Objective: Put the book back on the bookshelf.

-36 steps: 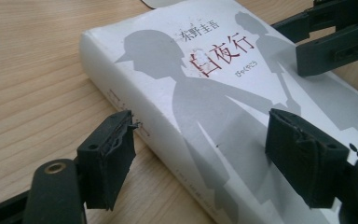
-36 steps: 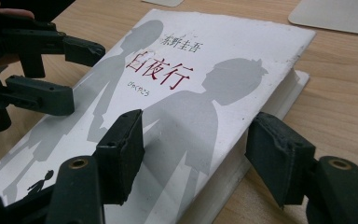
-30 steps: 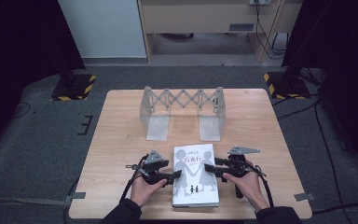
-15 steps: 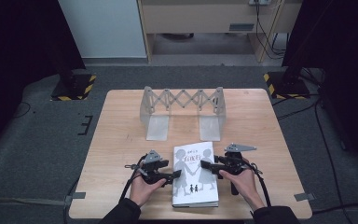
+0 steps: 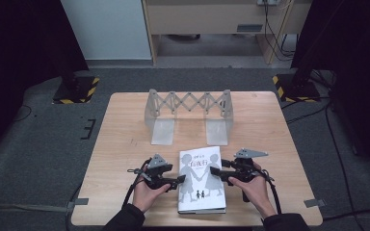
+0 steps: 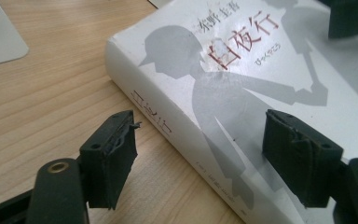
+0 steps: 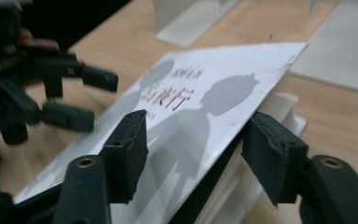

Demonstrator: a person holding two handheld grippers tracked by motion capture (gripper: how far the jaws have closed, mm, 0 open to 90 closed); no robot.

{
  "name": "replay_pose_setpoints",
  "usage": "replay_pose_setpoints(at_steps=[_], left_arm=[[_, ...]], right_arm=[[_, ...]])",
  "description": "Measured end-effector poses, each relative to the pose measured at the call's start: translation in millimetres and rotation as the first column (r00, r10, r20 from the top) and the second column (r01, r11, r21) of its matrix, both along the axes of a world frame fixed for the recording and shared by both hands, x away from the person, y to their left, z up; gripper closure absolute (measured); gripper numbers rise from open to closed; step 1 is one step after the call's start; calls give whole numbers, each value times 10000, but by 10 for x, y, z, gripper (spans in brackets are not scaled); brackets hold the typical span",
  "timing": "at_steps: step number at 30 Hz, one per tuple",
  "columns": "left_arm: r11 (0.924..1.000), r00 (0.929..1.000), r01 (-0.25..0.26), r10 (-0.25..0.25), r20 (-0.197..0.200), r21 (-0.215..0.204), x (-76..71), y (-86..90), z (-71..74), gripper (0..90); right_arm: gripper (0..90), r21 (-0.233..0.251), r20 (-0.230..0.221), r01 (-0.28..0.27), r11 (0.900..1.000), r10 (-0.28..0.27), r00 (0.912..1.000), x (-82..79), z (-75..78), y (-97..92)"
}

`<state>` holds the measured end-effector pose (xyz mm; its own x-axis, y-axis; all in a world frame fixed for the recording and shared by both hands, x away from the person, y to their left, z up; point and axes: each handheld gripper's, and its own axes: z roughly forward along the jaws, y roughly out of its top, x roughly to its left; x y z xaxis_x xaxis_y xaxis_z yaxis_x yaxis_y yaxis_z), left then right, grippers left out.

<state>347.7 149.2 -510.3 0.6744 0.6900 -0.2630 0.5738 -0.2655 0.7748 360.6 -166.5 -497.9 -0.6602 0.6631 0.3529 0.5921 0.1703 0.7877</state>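
Book: white book [image 5: 202, 180] lies flat in the lower middle of the high view, near the table's front edge, grey child figures and red characters on its cover.
Cover: in the right gripper view the front cover [image 7: 205, 107] is lifted off the page block along its right-hand edge, with the pages showing beneath at the lower right of that frame.
Right gripper: right gripper [image 5: 225, 174] sits at the book's right edge in the high view; its jaws have just been opening and stand apart, one over the raised cover, the other out beyond its edge beside the pages; neither pad presses the cover.
Left gripper: left gripper [image 5: 180, 180] is at the book's left edge; in its own view the jaws straddle the spine [image 6: 177, 140], one pad over bare wood, the other above the cover, half open, gripping nothing.
Hands: each gripper is held in a hand coming in from the bottom of the high view, one on either side of the book.
Rack: grey folding rack [image 5: 188, 113] stands in the upper middle of the table, well apart from the book.
Table: wooden table [image 5: 125, 144] has bare wood left and right of the book; the book's near end lies just beside the front edge.
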Motion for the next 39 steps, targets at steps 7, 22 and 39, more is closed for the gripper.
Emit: replay_pose_setpoints(at_steps=[7, 22, 39], left_arm=[[10000, 9999, 32, -32, -139, -40, 2, -12, -37, 278], [9997, 9998, 3, -8, -197, -247, 9, -10, -56, 270], [9999, 9999, 35, -33, -114, 106, -8, -19, -56, 267]], right_arm=[[434, 420, 269, -51, 9991, 40, 9996, 18, 34, 2], [412, 945, 87, 266, 9952, -275, 9996, 85, 49, -33], [351, -253, -556, 88, 9996, -102, 9984, 14, -130, -42]])
